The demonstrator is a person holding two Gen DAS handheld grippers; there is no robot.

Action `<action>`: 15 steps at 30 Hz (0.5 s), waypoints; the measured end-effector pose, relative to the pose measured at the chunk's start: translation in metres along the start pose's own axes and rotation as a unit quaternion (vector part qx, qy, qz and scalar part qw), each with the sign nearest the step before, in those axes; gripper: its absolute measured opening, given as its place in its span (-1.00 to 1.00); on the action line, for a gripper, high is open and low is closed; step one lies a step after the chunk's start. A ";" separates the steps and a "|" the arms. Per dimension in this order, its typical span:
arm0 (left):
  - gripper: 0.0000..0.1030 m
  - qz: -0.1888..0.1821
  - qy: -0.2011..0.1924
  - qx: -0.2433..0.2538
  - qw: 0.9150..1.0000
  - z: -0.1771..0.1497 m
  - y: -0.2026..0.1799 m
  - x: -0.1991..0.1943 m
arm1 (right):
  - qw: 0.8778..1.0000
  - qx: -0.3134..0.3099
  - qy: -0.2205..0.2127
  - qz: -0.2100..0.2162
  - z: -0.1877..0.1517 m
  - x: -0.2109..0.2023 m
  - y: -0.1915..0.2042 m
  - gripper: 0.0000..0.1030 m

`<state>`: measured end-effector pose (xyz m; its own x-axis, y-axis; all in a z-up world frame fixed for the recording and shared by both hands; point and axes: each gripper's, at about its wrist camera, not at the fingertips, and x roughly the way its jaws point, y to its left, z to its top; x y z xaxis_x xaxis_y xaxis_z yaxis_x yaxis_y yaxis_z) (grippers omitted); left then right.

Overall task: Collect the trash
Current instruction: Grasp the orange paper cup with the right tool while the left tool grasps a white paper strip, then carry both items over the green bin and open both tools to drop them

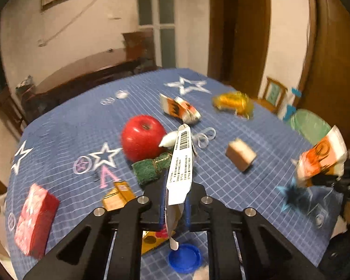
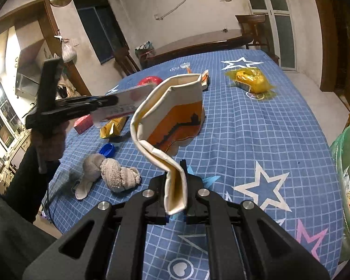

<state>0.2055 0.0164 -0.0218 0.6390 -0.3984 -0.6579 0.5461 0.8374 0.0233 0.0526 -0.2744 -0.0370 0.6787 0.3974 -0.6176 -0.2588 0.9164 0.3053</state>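
Note:
My left gripper (image 1: 176,193) is shut on a flattened white wrapper (image 1: 180,163) with a barcode, held up above the blue star-patterned tablecloth (image 1: 221,182). In the right wrist view that left gripper (image 2: 100,103) comes in from the left, held by a hand, with the white wrapper (image 2: 128,102) sticking out. My right gripper (image 2: 176,182) is shut on a crumpled orange-and-white carton (image 2: 170,116), which stands up in front of the camera. The same carton (image 1: 322,156) shows at the right edge of the left wrist view. A green bin (image 2: 347,163) stands beside the table at the right.
On the cloth lie a red apple (image 1: 142,137), a green sponge (image 1: 149,168), a brown block (image 1: 241,155), a red box (image 1: 35,217), a blue cap (image 1: 184,256), a yellow wrapper (image 1: 233,103), another orange-white carton (image 1: 179,108) and a beige rag (image 2: 112,172).

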 end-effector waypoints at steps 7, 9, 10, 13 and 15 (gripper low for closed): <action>-0.75 0.029 -0.070 -0.069 0.995 0.007 0.019 -0.080 | 1.000 -0.012 -0.014 0.003 0.008 -0.004 0.006 -0.89; -0.75 0.035 -0.084 -0.074 0.993 0.009 0.020 -0.096 | 1.000 -0.016 -0.016 0.004 0.010 -0.004 0.008 -0.89; -0.75 0.042 -0.091 -0.075 0.992 0.011 0.019 -0.103 | 1.000 -0.018 -0.017 0.006 0.010 -0.003 0.009 -0.89; -0.75 0.049 -0.105 -0.080 0.990 0.017 0.017 -0.121 | 1.000 -0.020 -0.020 0.010 0.011 -0.003 0.013 -0.89; -0.75 0.053 -0.118 -0.083 0.988 0.021 0.013 -0.133 | 0.999 -0.021 -0.022 0.010 0.011 -0.003 0.014 -0.89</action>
<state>0.1389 0.0726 0.0823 0.8073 -0.3652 -0.4635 0.3854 0.9211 -0.0544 0.0541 -0.2631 -0.0226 0.7025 0.4140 -0.5788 -0.3009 0.9099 0.2857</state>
